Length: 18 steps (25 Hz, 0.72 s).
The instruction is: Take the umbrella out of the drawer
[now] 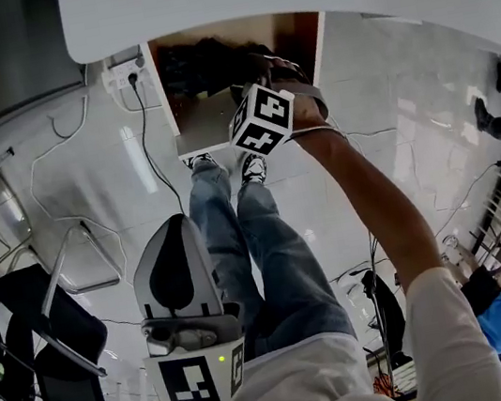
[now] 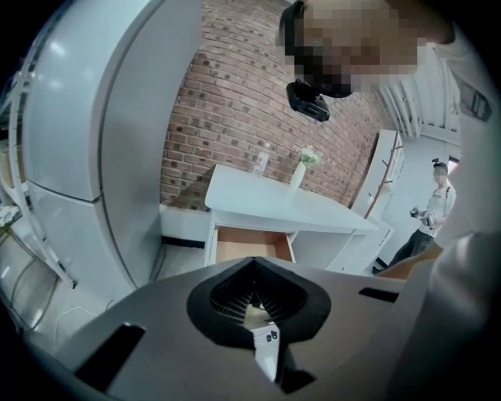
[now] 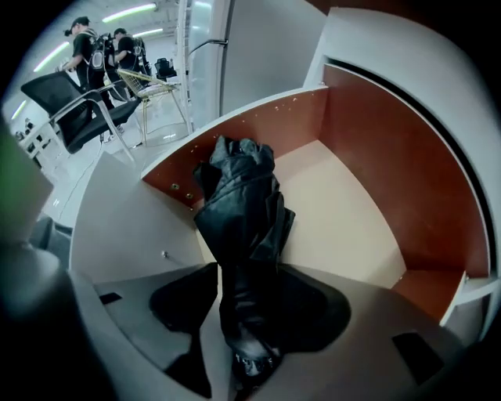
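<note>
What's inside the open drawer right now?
A folded black umbrella lies on the drawer floor, its near end between the right gripper's open jaws. The floor beneath the umbrella and gripper is hidden.

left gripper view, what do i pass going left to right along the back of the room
tall grey fridge-like unit → bottle → vase with flowers, both on the white desk → standing person
</note>
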Available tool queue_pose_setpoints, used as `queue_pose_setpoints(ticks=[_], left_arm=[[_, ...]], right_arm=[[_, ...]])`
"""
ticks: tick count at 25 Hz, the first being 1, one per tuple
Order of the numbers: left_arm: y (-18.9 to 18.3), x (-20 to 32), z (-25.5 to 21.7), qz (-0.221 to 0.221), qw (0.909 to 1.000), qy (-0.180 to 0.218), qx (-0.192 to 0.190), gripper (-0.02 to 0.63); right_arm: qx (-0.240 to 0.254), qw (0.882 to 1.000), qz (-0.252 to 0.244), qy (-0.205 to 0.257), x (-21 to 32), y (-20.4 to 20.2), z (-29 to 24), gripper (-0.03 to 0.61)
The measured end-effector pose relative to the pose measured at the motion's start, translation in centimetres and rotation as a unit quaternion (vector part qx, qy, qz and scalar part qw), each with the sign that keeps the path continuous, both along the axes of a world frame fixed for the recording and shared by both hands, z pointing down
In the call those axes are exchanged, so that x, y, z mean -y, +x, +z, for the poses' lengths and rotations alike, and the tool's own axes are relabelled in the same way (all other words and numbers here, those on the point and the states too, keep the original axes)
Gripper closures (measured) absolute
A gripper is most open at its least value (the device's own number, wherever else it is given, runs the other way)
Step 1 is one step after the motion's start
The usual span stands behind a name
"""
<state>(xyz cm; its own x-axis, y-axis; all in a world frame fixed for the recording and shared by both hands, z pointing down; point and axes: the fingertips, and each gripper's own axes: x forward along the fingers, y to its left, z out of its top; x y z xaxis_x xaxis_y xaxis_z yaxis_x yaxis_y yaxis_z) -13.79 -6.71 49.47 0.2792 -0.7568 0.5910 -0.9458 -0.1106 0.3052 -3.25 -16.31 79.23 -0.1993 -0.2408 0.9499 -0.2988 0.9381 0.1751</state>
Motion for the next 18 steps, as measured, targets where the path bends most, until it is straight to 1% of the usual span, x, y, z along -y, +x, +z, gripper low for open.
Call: queue_pose_setpoints(ticks=[3, 14, 18], left_arm=[[-0.2, 0.0, 0.2, -0.001, 1.0000, -0.003, -0.004, 0.603], [-1.1, -0.3, 1.3, -0.008, 0.9999, -0.009, -0.011, 0.603], [-1.3, -0.4, 1.3, -0.010, 0.9998, -0.008, -0.012, 0.602]], right_arm=[[-0.018, 1.000, -0.019, 0.009, -0.1, -0.3, 0.5, 0.305], [-0.034, 0.999, -0.026, 0.025, 0.5, -0.7, 2.2, 0.299], [-0.037, 0.999, -0.019, 0.016, 0.6, -0.6, 2.9, 0.298]])
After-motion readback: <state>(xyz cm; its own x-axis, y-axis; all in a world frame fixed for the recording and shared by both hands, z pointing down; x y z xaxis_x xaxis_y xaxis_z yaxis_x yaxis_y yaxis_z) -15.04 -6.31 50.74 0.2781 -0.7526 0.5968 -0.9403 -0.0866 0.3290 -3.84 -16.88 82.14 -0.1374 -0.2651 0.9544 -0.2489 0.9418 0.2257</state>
